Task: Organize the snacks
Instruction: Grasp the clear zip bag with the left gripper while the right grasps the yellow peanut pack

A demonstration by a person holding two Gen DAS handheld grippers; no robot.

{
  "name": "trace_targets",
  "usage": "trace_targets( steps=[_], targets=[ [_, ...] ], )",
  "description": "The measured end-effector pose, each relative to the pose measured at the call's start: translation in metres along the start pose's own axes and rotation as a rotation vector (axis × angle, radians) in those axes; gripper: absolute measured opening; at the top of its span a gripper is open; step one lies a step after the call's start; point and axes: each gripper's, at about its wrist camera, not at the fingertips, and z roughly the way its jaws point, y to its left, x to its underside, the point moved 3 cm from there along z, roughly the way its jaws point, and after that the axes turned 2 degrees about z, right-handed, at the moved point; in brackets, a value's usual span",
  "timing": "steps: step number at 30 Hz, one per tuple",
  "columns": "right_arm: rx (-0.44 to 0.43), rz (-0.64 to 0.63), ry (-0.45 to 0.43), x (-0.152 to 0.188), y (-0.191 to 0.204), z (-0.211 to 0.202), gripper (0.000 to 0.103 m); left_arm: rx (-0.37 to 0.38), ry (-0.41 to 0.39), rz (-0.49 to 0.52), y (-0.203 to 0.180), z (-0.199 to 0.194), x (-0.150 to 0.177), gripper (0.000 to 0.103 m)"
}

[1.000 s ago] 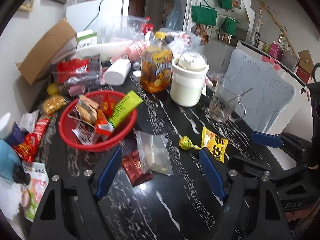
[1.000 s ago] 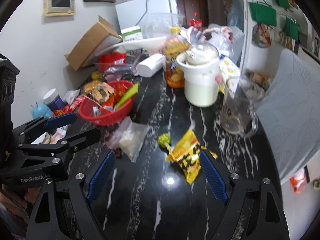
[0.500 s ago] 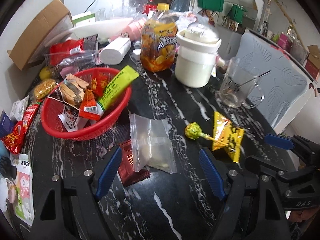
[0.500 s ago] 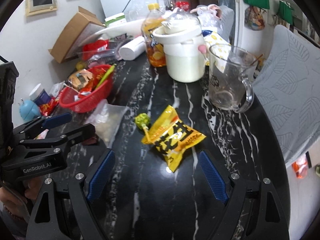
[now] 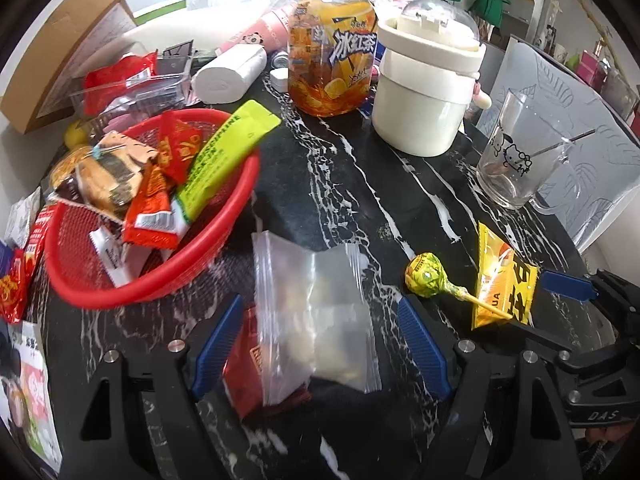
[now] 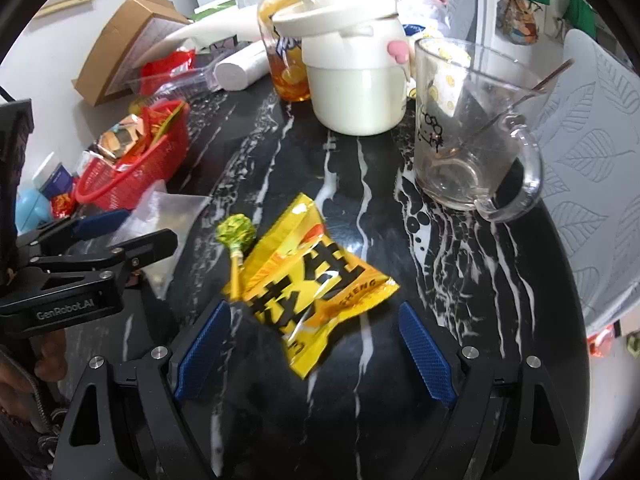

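Snacks lay scattered on the black marble table [image 5: 344,184]. My left gripper [image 5: 320,344] stood with its jaws apart, nothing clamped; a clear zip bag [image 5: 316,312] lay between its fingers, resting partly over a dark red packet [image 5: 248,380]. A red basket [image 5: 152,280], loaded with wrapped snacks, sat ahead and to the left of that gripper. My right gripper [image 6: 314,344] also stood with its jaws apart and empty; a yellow snack packet [image 6: 316,280] lay flat between and just ahead of its fingers. A green lollipop [image 6: 236,236] lay with its stick touching that packet's left edge. A glass mug [image 6: 468,128] stood ahead to the right.
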Motion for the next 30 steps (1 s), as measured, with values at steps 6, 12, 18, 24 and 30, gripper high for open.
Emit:
trace_targets(
  steps=[6,12,18,24,30],
  targets=[
    [-0.019,-0.029,0.014,-0.006,-0.005,0.011,0.087,0.025,-0.019,0.012,-0.005,0.006,-0.004,0.079],
    [-0.005,-0.094,0.008,-0.014,-0.001,0.013,0.087,0.042,-0.021,0.015,-0.009,0.007,-0.002,0.079],
    [-0.026,-0.095,0.019,-0.012,0.001,0.016,0.083,0.06,-0.009,-0.019,-0.006,0.007,0.005,0.072],
    [-0.031,-0.087,0.022,-0.002,0.004,0.011,0.07,0.063,0.014,-0.003,-0.011,0.005,0.014,0.044],
    [-0.006,-0.089,0.016,0.01,0.003,0.0,0.07,0.087,0.028,0.023,-0.021,-0.006,0.028,0.044]
  ],
)
